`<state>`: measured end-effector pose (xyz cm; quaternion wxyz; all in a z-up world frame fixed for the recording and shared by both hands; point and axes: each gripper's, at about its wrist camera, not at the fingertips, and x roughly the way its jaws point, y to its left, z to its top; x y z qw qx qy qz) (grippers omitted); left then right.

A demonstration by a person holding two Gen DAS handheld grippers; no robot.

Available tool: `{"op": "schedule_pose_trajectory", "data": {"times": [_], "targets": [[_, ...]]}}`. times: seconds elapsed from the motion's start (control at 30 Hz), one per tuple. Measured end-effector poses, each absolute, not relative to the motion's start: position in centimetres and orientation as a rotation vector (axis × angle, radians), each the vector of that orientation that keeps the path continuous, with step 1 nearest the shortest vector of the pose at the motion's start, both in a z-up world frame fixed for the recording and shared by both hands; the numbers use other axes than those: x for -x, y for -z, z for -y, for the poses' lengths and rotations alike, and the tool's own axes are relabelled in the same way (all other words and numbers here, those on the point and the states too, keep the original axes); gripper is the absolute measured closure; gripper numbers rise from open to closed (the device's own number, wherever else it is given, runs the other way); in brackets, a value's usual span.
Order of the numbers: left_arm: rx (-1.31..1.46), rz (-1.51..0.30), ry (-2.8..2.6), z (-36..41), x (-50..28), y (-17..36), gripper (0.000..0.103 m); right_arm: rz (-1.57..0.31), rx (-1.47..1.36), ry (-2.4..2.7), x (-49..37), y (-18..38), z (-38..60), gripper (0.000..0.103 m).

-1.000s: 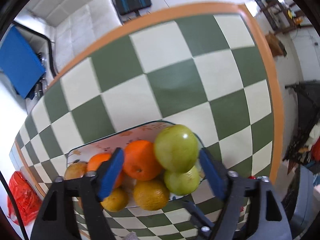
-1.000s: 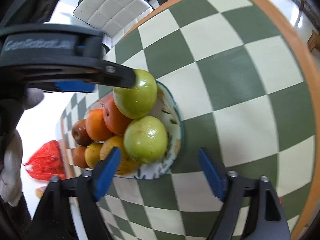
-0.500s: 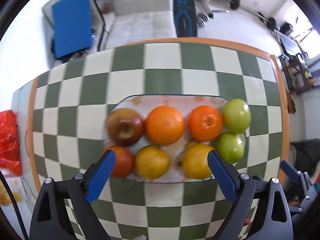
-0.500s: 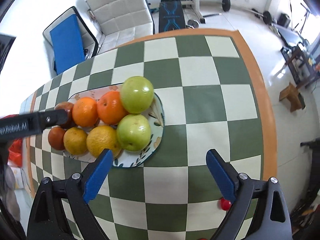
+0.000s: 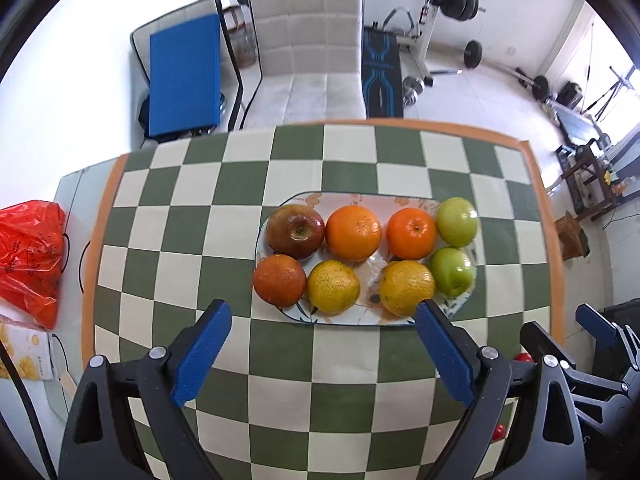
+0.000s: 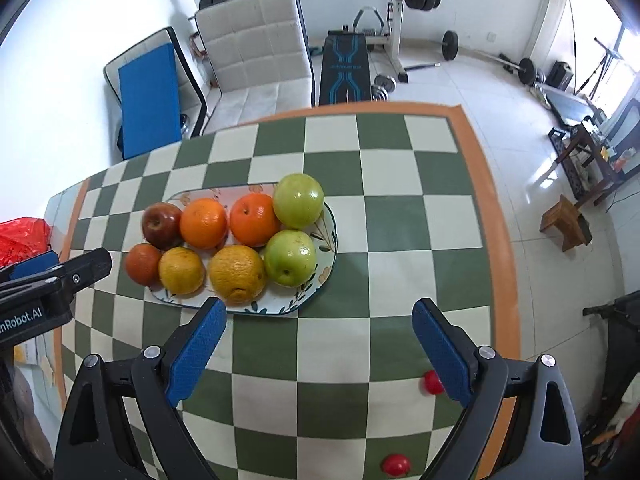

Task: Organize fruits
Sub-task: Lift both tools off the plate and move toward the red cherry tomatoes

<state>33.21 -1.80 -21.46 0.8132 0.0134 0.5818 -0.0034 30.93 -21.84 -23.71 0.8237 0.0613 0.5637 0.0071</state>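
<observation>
A floral oblong plate [image 5: 352, 199] [image 6: 328, 236] on the checkered table holds two rows of fruit. In the back row lie a red apple [image 5: 295, 230], two oranges [image 5: 353, 233] [image 5: 411, 233] and a green apple [image 5: 457, 221]. In front are a dark red fruit [image 5: 279, 280], two yellow citrus [image 5: 333, 287] [image 5: 406, 288] and a second green apple [image 5: 453, 272]. My left gripper [image 5: 322, 354] hangs open above the table, nearer than the plate. My right gripper [image 6: 318, 354] is open too, with nothing between its fingers, to the right of the plate.
Two small red fruits [image 6: 433, 382] [image 6: 395, 465] lie near the table's right front edge. A red plastic bag [image 5: 30, 256] sits off the left end. Beyond the far edge stand a white seat [image 5: 306, 64], a blue mat and weight equipment.
Both grippers have pulled back and risen from the plate. The view went from close over the fruit to the whole table. The fruit stays in place.
</observation>
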Motion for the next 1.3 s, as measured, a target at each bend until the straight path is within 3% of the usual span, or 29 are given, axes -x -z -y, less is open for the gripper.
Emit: {"op": "schedule_pose_trajectory", "data": {"times": [0.77, 1.3], "targets": [[0.003, -1.033, 0.065, 0.4, -20.5, 8.2, 0.009, -0.971, -0.116, -0.07, -17.9, 7.7, 20.4, 0.007], [-0.006, -0.978, 0.077, 0.9, -17.3, 5.2, 0.009, -0.888, -0.117, -0.06, -14.4, 2.3, 20.4, 0.006]]}}
